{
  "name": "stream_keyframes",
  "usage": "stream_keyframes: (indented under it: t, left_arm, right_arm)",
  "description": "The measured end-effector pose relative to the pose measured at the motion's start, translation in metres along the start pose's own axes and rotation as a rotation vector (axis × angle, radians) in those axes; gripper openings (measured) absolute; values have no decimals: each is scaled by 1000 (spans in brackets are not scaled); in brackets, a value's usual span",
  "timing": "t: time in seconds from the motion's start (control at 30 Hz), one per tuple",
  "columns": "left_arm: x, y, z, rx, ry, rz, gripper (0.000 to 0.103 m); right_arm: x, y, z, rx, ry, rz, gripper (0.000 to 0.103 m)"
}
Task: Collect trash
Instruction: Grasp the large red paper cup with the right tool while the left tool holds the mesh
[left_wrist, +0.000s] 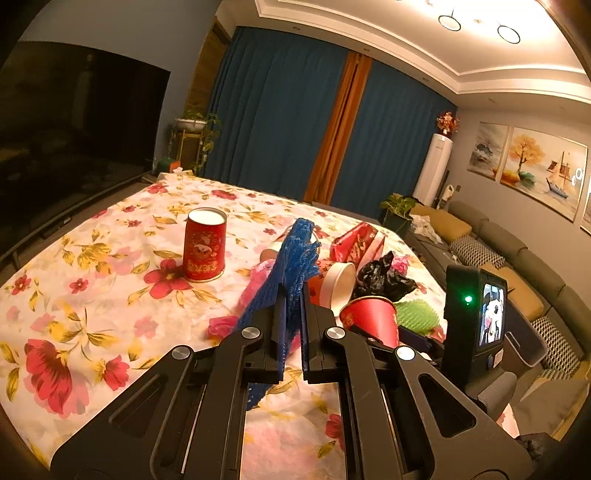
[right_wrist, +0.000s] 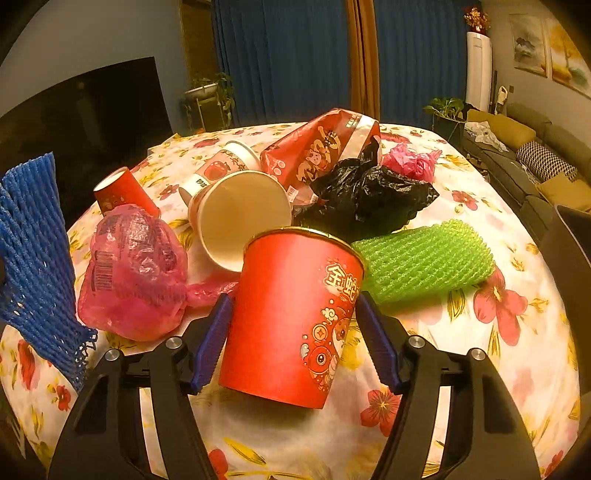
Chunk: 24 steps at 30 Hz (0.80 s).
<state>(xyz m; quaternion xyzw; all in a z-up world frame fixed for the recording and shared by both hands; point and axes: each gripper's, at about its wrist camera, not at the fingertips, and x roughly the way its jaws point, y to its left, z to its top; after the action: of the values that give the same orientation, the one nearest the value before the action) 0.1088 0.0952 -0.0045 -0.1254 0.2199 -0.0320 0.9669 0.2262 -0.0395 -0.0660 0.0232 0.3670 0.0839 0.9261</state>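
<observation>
1. The left gripper is closed on a blue foam net; the net is pinched between the two fingers and sticks up above them, over the flowered tablecloth.
2. The right gripper has a red paper cup between its blue pads. The cup is upside down and leans a little. The pads seem to touch both sides of the cup, but from this view I cannot tell how firmly they press.
3. Just behind this red paper cup lies a white-lined cup on its side, with its mouth toward the camera.
4. To the right of the red paper cup, almost touching it, lies a green foam net.
5. To the left of the red paper cup sits a pink plastic bag.
6. Behind the red paper cup, further back, are a black plastic bag and a red snack packet.
7. Another red cup stands upside down, well apart to the left of the pile.
</observation>
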Motion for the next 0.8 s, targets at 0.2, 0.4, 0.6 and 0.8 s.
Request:
stream_keyframes:
  t: [0.2,0.4,0.6,0.8]
  left_arm:
    - [-1,-3,1,10,0,-2,5]
    - [-4,-15,1,32,-6,-16,5]
    - [-5,-30,0,55,-7,-32,5]
    - [-3,-55,-3,89,-2,-59,5]
  right_arm:
    - [-7,-4,-2,7,-15,11,64]
    - [-30,-14,-1,17,-75,26,64]
    - [-58,-28,0,33,-136,31,64]
    - [-88,-47,-4,38,-193,19,64]
